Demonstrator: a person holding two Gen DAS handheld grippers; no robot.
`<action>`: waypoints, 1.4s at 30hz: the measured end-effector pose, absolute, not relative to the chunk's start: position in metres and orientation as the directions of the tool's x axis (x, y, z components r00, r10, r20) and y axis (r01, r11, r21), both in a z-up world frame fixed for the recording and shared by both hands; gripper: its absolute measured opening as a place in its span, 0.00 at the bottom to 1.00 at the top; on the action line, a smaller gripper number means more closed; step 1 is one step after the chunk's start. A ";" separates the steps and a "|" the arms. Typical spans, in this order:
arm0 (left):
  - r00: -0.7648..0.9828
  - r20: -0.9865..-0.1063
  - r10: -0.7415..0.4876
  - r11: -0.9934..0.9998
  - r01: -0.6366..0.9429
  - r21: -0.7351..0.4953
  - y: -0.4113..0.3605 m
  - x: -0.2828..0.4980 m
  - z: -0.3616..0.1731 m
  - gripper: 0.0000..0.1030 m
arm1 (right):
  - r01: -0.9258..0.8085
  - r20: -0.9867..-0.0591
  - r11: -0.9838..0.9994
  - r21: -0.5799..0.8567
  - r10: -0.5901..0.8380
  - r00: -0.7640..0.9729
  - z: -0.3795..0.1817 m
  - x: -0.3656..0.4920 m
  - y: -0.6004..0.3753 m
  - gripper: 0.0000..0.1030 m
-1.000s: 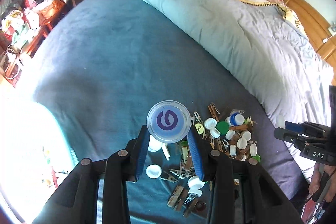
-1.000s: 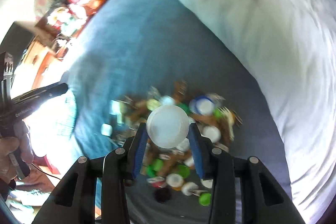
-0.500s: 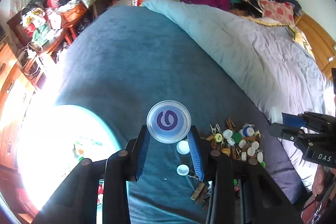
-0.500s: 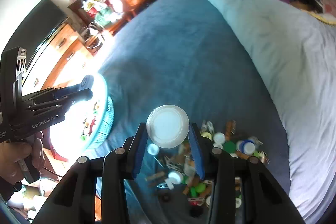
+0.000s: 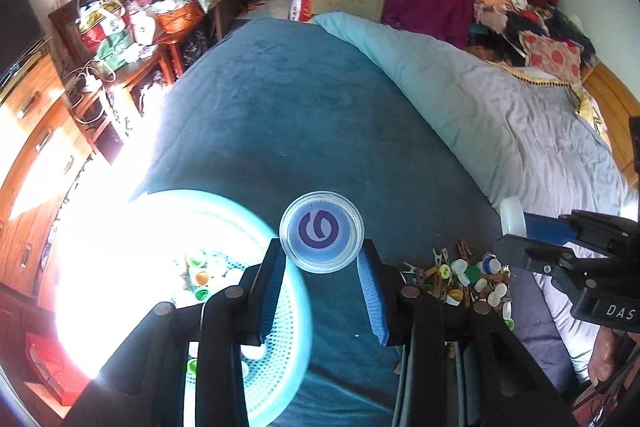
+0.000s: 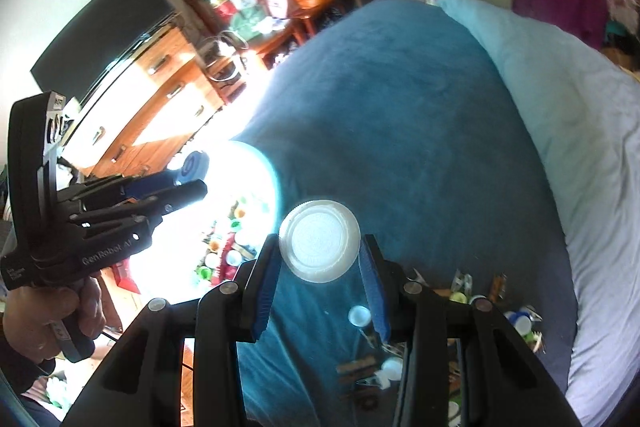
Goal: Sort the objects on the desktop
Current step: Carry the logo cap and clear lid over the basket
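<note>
While over the blue bedspread (image 5: 304,131), left gripper (image 5: 322,267) clamps logo lid (image 5: 322,231), right gripper (image 6: 320,267) clamps white lid (image 6: 319,241).

Both grippers carried lids away from clutter pile (image 5: 468,279); teal basket (image 5: 280,311) now below.

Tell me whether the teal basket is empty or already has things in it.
Not empty. The teal basket holds bottle caps in green, orange and white; sun glare hides most of its inside, so how full, cannot tell.
</note>
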State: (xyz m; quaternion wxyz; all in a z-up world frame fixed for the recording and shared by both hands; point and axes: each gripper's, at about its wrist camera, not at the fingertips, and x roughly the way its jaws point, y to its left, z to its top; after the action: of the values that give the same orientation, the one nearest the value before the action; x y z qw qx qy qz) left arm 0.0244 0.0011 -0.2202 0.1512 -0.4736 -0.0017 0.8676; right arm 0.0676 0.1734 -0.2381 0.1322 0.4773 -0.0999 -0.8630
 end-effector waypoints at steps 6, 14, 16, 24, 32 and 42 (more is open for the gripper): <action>-0.528 -0.813 0.245 -0.964 -0.221 -0.147 -0.038 0.021 -0.207 0.37 | 0.198 -0.778 -0.934 0.297 -0.356 -0.517 -0.212 0.047 0.130 0.37; -0.556 -0.803 0.214 -0.975 -0.166 -0.144 -0.088 0.017 -0.194 0.37 | 0.275 -0.769 -0.918 0.287 -0.392 -0.505 -0.191 0.027 0.075 0.37; -0.558 -0.803 0.209 -0.977 -0.158 -0.144 -0.098 0.017 -0.193 0.37 | 0.282 -0.769 -0.914 0.291 -0.399 -0.500 -0.189 0.022 0.063 0.37; -0.556 -0.809 0.190 -0.981 -0.137 -0.136 -0.140 0.018 -0.186 0.37 | 0.326 -0.796 -0.913 0.246 -0.382 -0.469 -0.179 0.008 0.017 0.37; -0.542 -0.825 0.160 -0.986 -0.119 -0.113 -0.171 0.019 -0.185 0.37 | 0.376 -0.830 -0.905 0.200 -0.360 -0.425 -0.181 0.001 -0.027 0.37; -0.478 -0.867 0.138 -0.989 -0.106 -0.099 -0.190 0.024 -0.199 0.37 | 0.380 -0.865 -0.902 0.204 -0.348 -0.361 -0.194 -0.005 -0.051 0.37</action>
State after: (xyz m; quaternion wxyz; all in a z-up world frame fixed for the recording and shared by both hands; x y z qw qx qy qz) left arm 0.0242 -0.1900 -0.1986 0.0710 -0.5057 -0.0156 0.8596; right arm -0.0051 -0.0507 -0.1938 0.2205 0.5203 0.0156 -0.8249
